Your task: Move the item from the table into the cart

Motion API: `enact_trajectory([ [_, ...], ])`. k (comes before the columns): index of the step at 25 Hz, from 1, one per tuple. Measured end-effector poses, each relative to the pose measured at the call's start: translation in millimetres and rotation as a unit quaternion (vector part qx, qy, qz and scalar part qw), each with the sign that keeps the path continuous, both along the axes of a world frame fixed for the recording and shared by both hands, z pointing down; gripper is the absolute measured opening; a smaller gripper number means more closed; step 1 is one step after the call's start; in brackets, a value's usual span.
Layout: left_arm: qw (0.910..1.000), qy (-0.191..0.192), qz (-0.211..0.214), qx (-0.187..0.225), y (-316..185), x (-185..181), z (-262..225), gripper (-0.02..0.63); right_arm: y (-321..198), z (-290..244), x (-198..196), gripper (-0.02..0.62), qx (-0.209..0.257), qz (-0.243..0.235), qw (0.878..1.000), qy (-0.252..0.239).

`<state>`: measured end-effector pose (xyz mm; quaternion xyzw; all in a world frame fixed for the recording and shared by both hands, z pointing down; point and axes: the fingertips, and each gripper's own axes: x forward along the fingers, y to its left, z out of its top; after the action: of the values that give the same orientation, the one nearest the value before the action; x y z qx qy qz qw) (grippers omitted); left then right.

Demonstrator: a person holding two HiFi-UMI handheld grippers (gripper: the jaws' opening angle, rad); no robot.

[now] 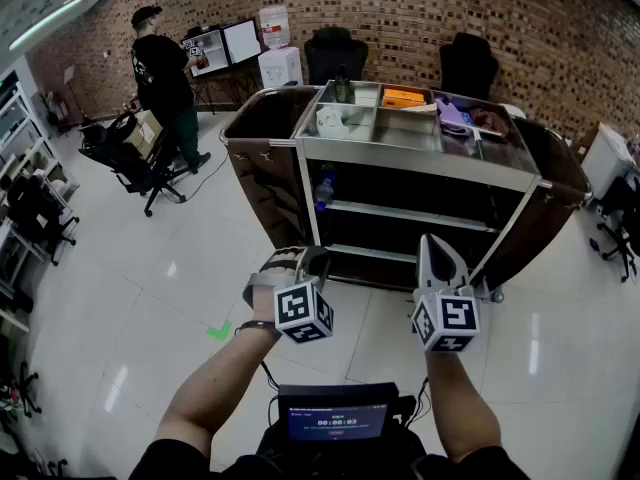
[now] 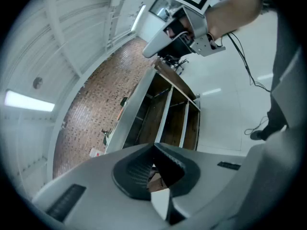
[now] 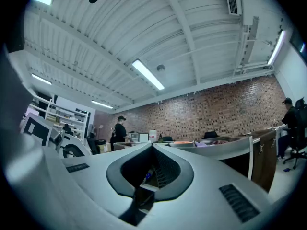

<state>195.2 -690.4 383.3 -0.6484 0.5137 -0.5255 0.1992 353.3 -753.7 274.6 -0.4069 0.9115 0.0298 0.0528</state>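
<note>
Facing cart (image 1: pixel 420 158) | left gripper (image 1: pixel 295 261), right gripper (image 1: pixel 428 243) fingers (image 3: pixel 192 186) together | cart well ahead

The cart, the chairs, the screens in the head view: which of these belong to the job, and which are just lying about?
Job: cart; left gripper and right gripper, both shut and empty. No table shows.

Lying about: black chairs, monitors, water dispenser, standing person.

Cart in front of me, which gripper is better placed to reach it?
Right, probably. The right gripper points straight at the cart, jaws shut and empty, close to its front. The left gripper, also shut and empty, is rolled sideways.
</note>
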Motion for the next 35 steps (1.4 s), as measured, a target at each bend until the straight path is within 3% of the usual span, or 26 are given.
enact_trajectory([
  [3, 0.9961, 0.072, -0.039, 0.034, 12.4, -25.6, -19.8, 0.003, 4.9, -10.8, -25.2, 0.002, 0.011, -0.023, 1.000, 0.003],
  [6, 0.9888, 0.114, -0.069, 0.068, 39.6, -74.1, -43.9, 0.003, 22.8, -25.3, -78.7, 0.002, 0.012, -0.054, 0.998, 0.001],
  [15, 0.9633, 0.158, -0.173, 0.131, 183.4, -282.7, -76.9, 0.003, 141.6, -45.0, -329.8, 0.002, 0.031, -0.190, 0.981, 0.019],
  [18, 0.9427, 0.191, -0.225, 0.156, 240.5, -345.6, -77.1, 0.003, 195.3, -41.1, -413.3, 0.002, 0.037, -0.260, 0.964, 0.029],
  [23, 0.8957, 0.213, -0.331, 0.206, 336.4, -423.1, -79.3, 0.003, 277.1, -36.8, -522.5, 0.002, 0.044, -0.386, 0.921, 0.026],
  [25, 0.8699, 0.207, -0.378, 0.240, 382.4, -444.6, -91.9, 0.003, 313.8, -38.9, -556.3, 0.002, 0.054, -0.433, 0.900, 0.020],
  [30, 0.7687, 0.202, -0.525, 0.305, 542.8, -489.1, -95.1, 0.003, 444.7, -34.5, -643.8, 0.002, 0.054, -0.566, 0.823, 0.012],
  [35, 0.6846, 0.176, -0.614, 0.351, 716.9, -494.9, -88.3, 0.003, 617.9, -19.8, -693.8, 0.002, 0.035, -0.671, 0.740, 0.011],
])
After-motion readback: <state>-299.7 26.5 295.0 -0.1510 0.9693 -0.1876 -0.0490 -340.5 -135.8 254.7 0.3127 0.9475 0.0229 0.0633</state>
